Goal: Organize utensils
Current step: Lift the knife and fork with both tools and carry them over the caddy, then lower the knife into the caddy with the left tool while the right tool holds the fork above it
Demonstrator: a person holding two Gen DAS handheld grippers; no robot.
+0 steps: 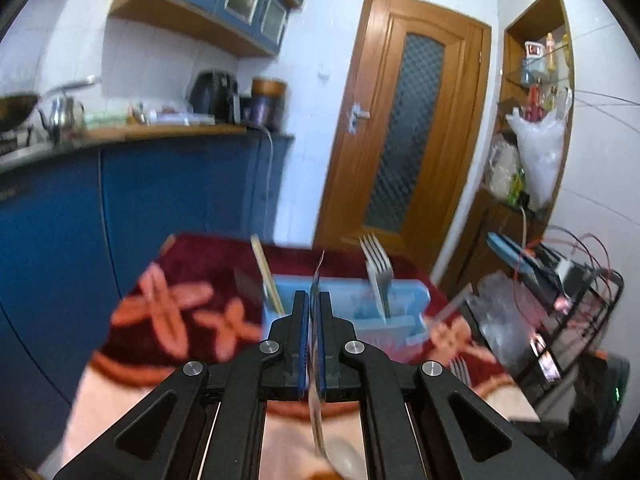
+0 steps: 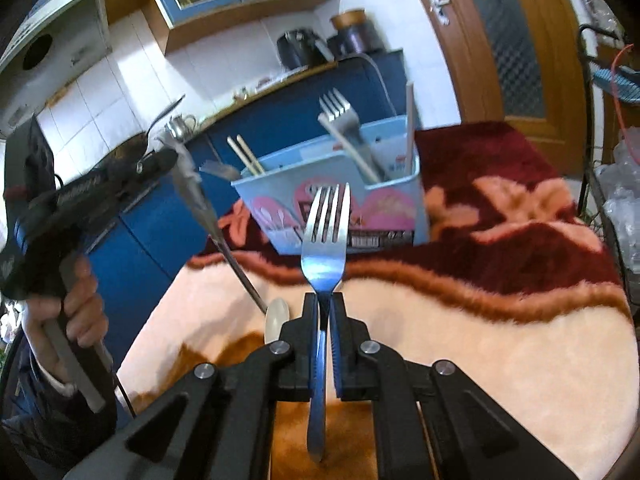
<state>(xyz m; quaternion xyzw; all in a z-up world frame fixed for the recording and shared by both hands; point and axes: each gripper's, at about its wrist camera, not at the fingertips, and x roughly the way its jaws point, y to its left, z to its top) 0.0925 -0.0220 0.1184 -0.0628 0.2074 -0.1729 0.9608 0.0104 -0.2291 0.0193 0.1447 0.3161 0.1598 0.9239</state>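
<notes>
- Plush blanket point(image 2: 500, 340) in maroon, peach and orange spread over the table, far edge cut off in the left wrist view.
- Light blue utensil holder point(image 2: 332, 208) upright on the blanket, ahead of both grippers; forks point(image 2: 340, 114) and chopsticks point(image 2: 246, 154) standing in it, ends up, blurred.
- Left gripper point(image 1: 315, 300), carried by a hand point(image 2: 76, 312), clamped on a spoon point(image 1: 318, 420); long axis along the fingers, handle tip forward toward the holder, bowl back under the gripper body and cut off by the frame edge; smeared by motion.
- Right gripper point(image 2: 324, 304) shut on a fork point(image 2: 325, 240) by its neck; tines forward and up toward the holder, handle running back between the fingers.
- Pale spoon point(image 2: 277, 320) flat on the blanket just left of the right gripper, mostly hidden.
</notes>
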